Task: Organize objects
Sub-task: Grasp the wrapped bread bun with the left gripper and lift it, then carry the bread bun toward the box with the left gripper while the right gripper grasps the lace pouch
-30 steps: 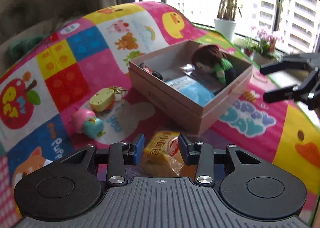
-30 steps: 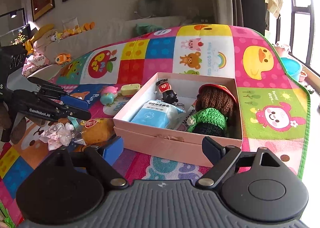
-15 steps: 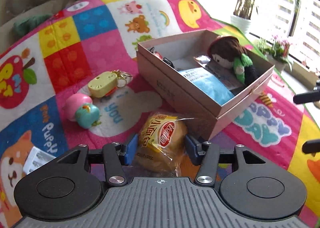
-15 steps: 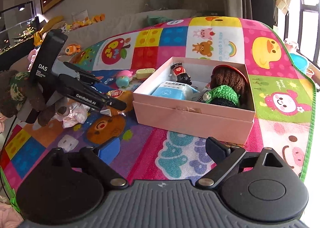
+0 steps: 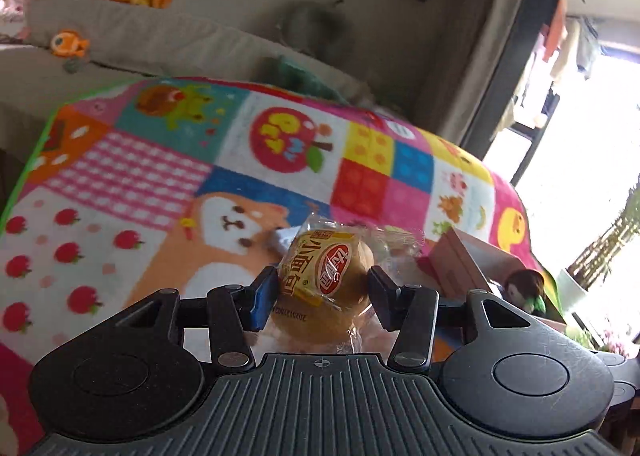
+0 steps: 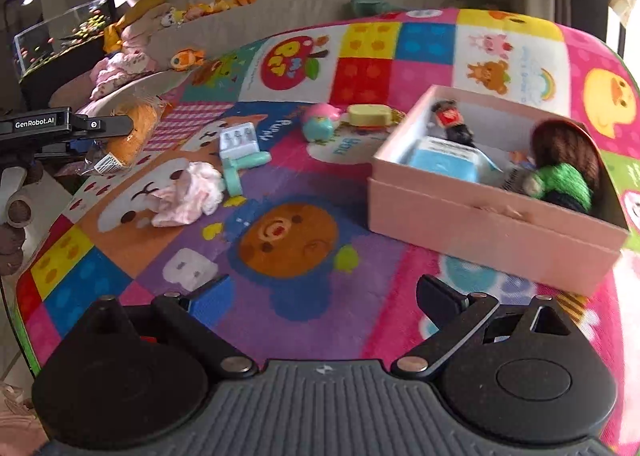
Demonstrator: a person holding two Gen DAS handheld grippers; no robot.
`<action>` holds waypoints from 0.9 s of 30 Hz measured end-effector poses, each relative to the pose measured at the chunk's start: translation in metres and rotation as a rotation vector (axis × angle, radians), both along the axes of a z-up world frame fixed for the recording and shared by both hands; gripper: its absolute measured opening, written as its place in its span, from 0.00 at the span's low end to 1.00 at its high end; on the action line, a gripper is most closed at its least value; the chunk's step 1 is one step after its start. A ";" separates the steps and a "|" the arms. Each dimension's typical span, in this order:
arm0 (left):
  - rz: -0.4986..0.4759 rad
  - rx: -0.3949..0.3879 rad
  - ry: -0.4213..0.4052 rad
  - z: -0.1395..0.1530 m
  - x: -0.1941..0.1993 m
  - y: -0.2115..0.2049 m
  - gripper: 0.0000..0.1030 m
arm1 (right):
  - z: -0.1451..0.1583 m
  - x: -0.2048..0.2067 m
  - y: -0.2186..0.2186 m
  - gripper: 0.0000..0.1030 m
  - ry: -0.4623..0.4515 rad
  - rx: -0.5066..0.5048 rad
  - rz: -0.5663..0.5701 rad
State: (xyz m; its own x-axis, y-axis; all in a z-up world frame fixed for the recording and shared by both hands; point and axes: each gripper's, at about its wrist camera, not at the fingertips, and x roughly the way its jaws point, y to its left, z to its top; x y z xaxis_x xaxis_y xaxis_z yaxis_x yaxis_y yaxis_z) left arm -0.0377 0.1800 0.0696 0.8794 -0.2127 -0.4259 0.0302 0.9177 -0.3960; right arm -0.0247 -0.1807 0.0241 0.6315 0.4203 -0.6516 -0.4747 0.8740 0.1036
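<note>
Left gripper (image 5: 322, 292): jaws clamped on a wrapped bun (image 5: 326, 280), held clear above the mat (image 5: 132, 176). Right gripper (image 6: 320, 298): jaws wide, still opening, nothing between them, above the mat near the pink box (image 6: 480, 228) holding a doll (image 6: 564, 164).

Daylight pours from the window (image 5: 592, 160) on the right, blown out to white glare. Both fisheye views bend at the edges, with motion blur softening the mat (image 6: 288, 240).
</note>
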 end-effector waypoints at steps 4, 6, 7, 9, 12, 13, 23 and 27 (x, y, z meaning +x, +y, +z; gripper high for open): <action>0.041 -0.035 0.003 -0.011 -0.009 0.015 0.52 | 0.011 0.016 0.053 0.95 -0.030 -0.011 0.114; 0.053 -0.047 0.000 -0.016 -0.012 0.017 0.52 | 0.014 0.025 0.079 0.95 -0.043 -0.012 0.150; 0.062 -0.049 -0.004 -0.018 -0.014 0.017 0.52 | 0.015 0.029 0.091 0.93 -0.048 -0.012 0.160; 0.077 -0.042 -0.012 -0.021 -0.017 0.016 0.52 | 0.015 0.038 0.114 0.83 -0.043 -0.018 0.175; 0.079 -0.040 -0.009 -0.026 -0.020 0.015 0.52 | 0.009 0.043 0.142 0.66 -0.046 -0.053 0.203; 0.074 -0.048 -0.006 -0.027 -0.019 0.014 0.52 | 0.006 0.044 0.151 0.62 -0.058 -0.074 0.212; 0.001 -0.089 0.000 -0.033 -0.026 -0.011 0.52 | -0.019 0.040 0.158 0.25 -0.020 -0.212 0.235; -0.054 -0.086 -0.009 -0.030 -0.028 -0.024 0.52 | -0.006 0.020 0.119 0.24 -0.013 -0.227 0.207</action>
